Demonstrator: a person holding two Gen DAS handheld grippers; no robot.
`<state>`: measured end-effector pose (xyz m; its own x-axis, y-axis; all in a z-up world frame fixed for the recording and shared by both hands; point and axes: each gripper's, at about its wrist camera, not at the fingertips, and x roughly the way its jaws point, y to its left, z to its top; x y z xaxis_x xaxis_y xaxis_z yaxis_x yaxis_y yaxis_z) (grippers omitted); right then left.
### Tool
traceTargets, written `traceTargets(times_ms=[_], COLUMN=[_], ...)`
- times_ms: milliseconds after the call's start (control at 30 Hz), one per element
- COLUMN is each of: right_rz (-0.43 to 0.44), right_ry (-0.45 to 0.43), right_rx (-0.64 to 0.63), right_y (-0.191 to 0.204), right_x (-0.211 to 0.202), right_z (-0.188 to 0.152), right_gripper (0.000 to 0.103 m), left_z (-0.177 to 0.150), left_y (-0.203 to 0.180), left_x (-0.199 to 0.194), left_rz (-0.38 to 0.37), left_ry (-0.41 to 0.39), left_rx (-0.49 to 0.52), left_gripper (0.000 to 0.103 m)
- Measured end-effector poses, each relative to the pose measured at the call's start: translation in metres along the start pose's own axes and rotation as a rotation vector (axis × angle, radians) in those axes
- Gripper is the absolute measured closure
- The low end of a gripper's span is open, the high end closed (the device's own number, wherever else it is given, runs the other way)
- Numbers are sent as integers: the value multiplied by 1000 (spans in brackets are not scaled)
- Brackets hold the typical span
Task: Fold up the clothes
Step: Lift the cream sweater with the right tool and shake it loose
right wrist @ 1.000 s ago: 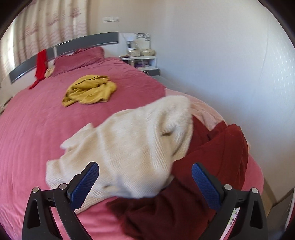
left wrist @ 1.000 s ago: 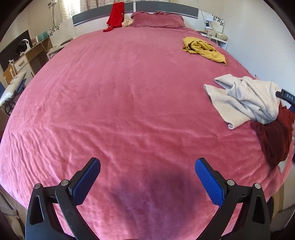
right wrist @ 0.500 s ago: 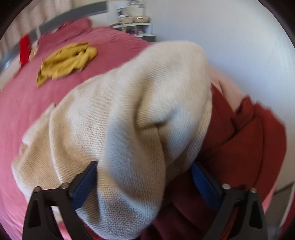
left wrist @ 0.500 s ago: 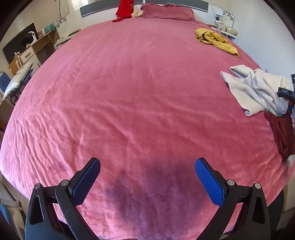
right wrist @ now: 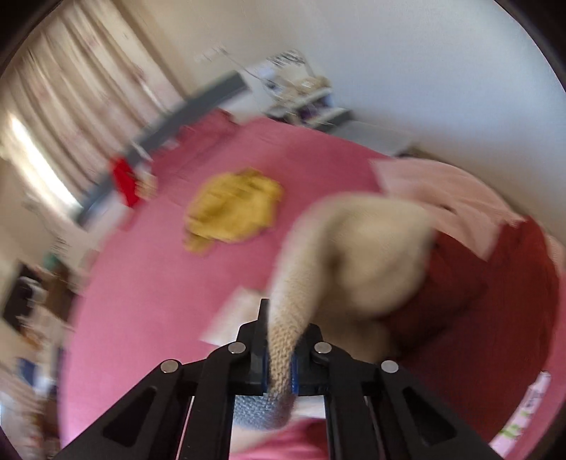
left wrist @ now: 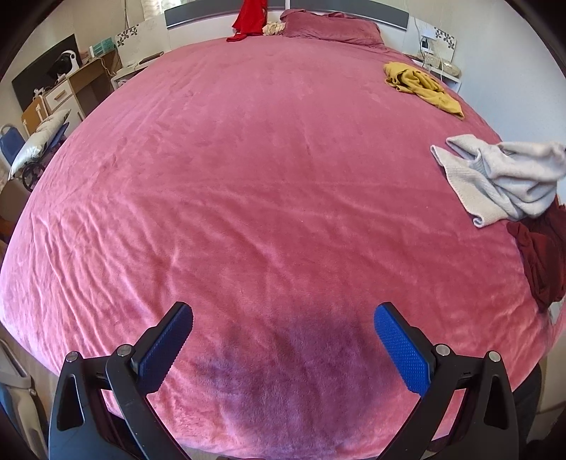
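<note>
A cream knit sweater point(right wrist: 357, 254) hangs up off the pink bed, pinched between the blue pads of my right gripper point(right wrist: 279, 357), which is shut on a fold of it. The right wrist view is blurred by motion. The same sweater point(left wrist: 502, 180) shows at the right edge of the left wrist view, partly raised over a dark red garment point(left wrist: 541, 254). My left gripper point(left wrist: 283, 343) stands open over bare pink blanket point(left wrist: 247, 177) near the bed's front edge, with nothing between its fingers.
A yellow garment point(left wrist: 421, 85) lies crumpled at the far right of the bed, also seen as the yellow garment point(right wrist: 233, 212). A red cloth point(left wrist: 249, 16) hangs on the headboard beside a pillow point(left wrist: 332, 28). A desk point(left wrist: 70, 92) stands left of the bed; a white wall runs along the right.
My right gripper closed on the cream sweater and lifted it, tilting as it rose. The left gripper drifted a little over the blanket and stayed open.
</note>
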<state>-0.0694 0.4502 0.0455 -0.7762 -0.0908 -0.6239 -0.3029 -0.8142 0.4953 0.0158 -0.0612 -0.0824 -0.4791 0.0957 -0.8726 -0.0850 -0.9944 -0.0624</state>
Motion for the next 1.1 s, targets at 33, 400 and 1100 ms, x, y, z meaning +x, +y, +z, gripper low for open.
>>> traceTargets(times_ms=[33, 400, 1100], right_rz=[38, 431, 982], right_ry=[-18, -68, 51], right_rx=[-18, -296, -424], right_y=[18, 252, 385], right_x=[-14, -131, -175], right_z=[10, 46, -76], right_gripper=[96, 96, 97], left_z=[0, -11, -72], left_y=[2, 52, 223], left_x=[-2, -35, -130], left_rz=[-4, -3, 210], left_ry=[-5, -68, -227], left_rx=[-10, -111, -462], left_gripper=[0, 0, 0])
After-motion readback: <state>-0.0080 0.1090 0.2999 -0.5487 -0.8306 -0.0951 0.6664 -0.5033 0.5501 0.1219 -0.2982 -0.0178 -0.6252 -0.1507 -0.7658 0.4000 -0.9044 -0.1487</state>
